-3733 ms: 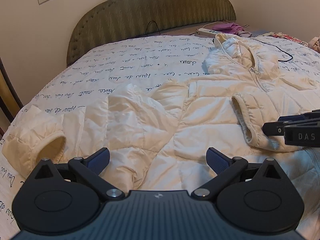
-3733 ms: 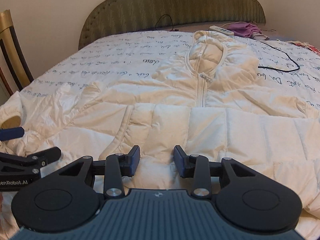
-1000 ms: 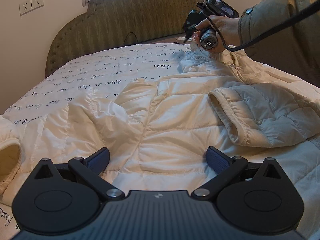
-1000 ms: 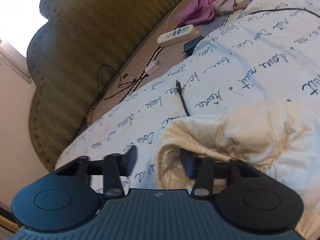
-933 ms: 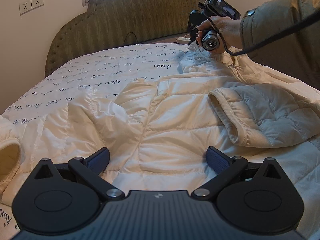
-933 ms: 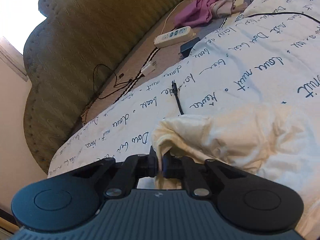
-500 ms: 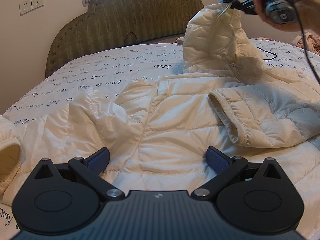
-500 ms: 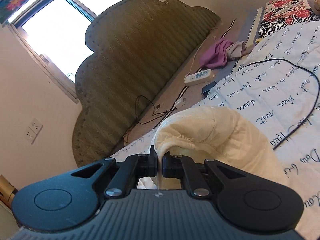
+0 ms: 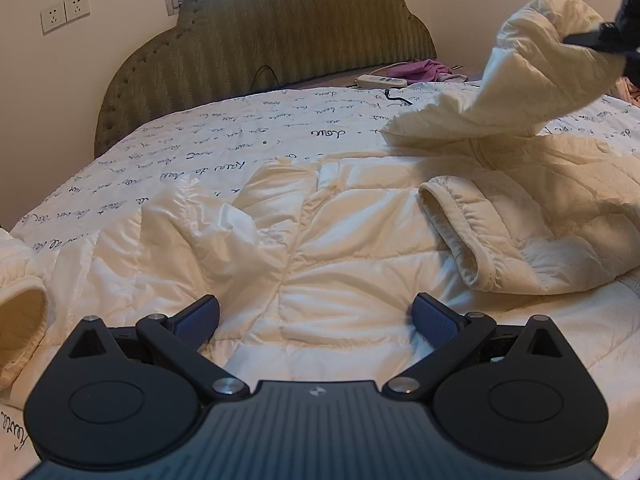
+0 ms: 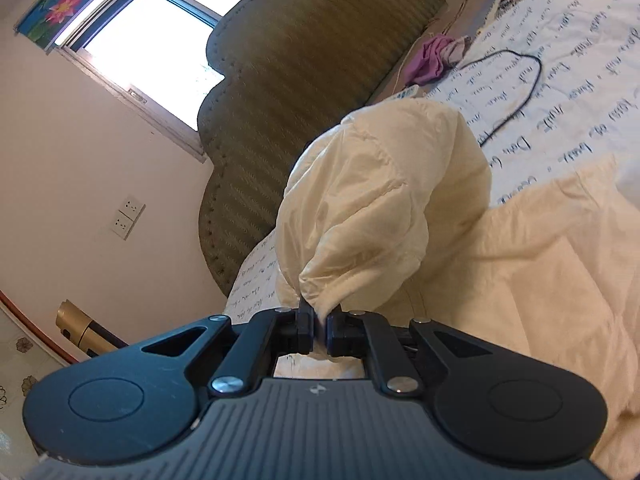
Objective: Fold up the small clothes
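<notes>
Jacket (image 9: pixel 360 248) work at this moment is judged to be the folding of the hood down over the body. The hood (image 10: pixel 384 200) is pinched at its edge by the right claw (image 10: pixel 318 330), whose jaws are clenched on a tuck of the cream fabric, and it is held lifted clear of the bed (image 9: pixel 240 148). To do the step well, the pinch should be kept firm while the hood is carried over toward the chest, and the fabric should be laid flat before it is let go; a release too high is likely to leave the padded cloth puffed and crooked. The quilted shell looks slippery and springy, so a slow lowering is advised, with the fold line kept across the collar.

Directly ahead of the right claw the hood balloons upward and away from the fingertips, and the rest of the jacket is spread below and to the right of it on the bed.

The left claw (image 9: pixel 316 316) is released, its jaws wide apart with nothing between them. The jacket's body lies just ahead of and beneath it, one sleeve cuff (image 9: pixel 452 236) is seen ahead to its right, and another cuff (image 9: pixel 20 316) sits close at its left. The lifted hood is far ahead at upper right.
</notes>
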`<control>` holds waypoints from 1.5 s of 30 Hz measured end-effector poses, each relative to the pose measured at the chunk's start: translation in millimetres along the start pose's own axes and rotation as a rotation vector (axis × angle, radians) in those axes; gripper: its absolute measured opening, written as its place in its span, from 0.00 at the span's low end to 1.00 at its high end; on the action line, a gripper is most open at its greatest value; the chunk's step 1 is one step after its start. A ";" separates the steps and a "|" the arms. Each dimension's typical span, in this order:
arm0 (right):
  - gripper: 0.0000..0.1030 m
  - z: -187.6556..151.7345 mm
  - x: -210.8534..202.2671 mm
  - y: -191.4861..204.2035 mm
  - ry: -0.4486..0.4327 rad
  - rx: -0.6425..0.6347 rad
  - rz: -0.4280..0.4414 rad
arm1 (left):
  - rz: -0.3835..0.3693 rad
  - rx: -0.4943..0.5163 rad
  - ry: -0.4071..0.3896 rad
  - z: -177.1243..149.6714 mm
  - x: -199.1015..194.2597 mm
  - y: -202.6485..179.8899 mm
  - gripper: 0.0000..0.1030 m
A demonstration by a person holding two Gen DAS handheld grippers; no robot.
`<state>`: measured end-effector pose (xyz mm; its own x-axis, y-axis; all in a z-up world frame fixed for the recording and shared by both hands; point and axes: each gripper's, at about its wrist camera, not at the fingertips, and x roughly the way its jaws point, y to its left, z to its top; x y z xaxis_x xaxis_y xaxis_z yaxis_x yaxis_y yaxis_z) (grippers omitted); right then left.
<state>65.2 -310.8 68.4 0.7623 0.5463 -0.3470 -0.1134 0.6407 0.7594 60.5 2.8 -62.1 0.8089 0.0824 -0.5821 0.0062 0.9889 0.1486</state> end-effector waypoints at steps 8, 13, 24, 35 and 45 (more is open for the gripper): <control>0.12 -47.7 -19.4 -18.5 0.024 0.070 0.011 | 0.009 0.007 -0.001 -0.8 0.4 -2.6 1.00; 0.12 -69.3 -34.3 -24.6 0.029 0.103 0.021 | 0.013 0.011 -0.001 -1.0 0.1 -3.7 1.00; 0.44 -101.8 -34.7 -10.6 0.357 -0.057 -0.041 | 0.018 0.013 -0.003 -2.0 -0.5 -4.7 1.00; 0.75 -55.0 -30.5 70.3 -0.036 -0.788 -0.422 | 0.020 0.016 -0.003 -2.0 0.0 -4.3 1.00; 0.74 -97.1 -13.0 30.0 0.097 -0.745 -0.470 | 0.021 0.016 -0.003 -1.9 -0.3 -4.8 1.00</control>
<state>-10.0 -246.3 42.2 0.7809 0.1597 -0.6039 -0.2133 0.9768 -0.0175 59.1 -1.7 -64.2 0.8105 0.1025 -0.5767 -0.0008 0.9848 0.1738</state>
